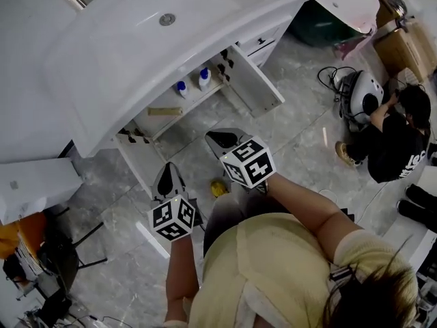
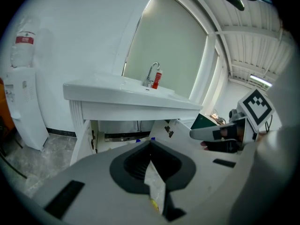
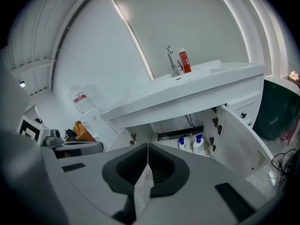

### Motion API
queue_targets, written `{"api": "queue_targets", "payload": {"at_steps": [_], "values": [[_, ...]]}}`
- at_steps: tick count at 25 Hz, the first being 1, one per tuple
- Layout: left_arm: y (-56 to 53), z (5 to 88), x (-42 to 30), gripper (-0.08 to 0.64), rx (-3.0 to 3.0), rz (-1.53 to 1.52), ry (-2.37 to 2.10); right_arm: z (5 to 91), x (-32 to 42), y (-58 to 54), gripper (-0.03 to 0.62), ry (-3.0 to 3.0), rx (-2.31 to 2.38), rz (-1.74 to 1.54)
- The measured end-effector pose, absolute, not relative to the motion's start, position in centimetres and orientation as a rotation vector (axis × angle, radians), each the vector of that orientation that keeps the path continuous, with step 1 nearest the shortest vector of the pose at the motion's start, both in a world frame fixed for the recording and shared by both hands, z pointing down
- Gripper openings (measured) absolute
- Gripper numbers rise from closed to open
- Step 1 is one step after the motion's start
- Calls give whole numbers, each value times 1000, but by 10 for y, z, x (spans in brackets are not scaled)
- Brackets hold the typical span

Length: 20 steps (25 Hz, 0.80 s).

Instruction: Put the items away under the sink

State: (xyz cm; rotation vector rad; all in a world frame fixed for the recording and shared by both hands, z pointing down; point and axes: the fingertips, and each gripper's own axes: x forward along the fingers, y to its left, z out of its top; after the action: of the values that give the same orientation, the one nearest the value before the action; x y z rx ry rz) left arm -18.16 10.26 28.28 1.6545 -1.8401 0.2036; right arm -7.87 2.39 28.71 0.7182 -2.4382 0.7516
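Grey marbled floor (image 1: 300, 139), small yellow item (image 1: 218, 188) lying before the open cabinet (image 1: 257, 84)

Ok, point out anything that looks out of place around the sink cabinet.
One thing: a small yellow item lies loose on the floor in front of the open cabinet, while two blue-capped bottles stand inside it. The left gripper and right gripper are both shut and empty.

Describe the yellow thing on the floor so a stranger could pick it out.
Start at the white sink cabinet with its doors open. On the grey floor in front of it lies a small yellow item. Nothing else there is yellow; the bottles inside the cabinet are white with blue caps.
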Motion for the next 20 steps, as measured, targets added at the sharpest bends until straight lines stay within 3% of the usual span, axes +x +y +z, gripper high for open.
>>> {"api": "queue_targets", "payload": {"at_steps": [20], "values": [[133, 231, -183, 38, 1693, 112, -1884, 231, -79, 62, 26, -2503, 674, 603]]}}
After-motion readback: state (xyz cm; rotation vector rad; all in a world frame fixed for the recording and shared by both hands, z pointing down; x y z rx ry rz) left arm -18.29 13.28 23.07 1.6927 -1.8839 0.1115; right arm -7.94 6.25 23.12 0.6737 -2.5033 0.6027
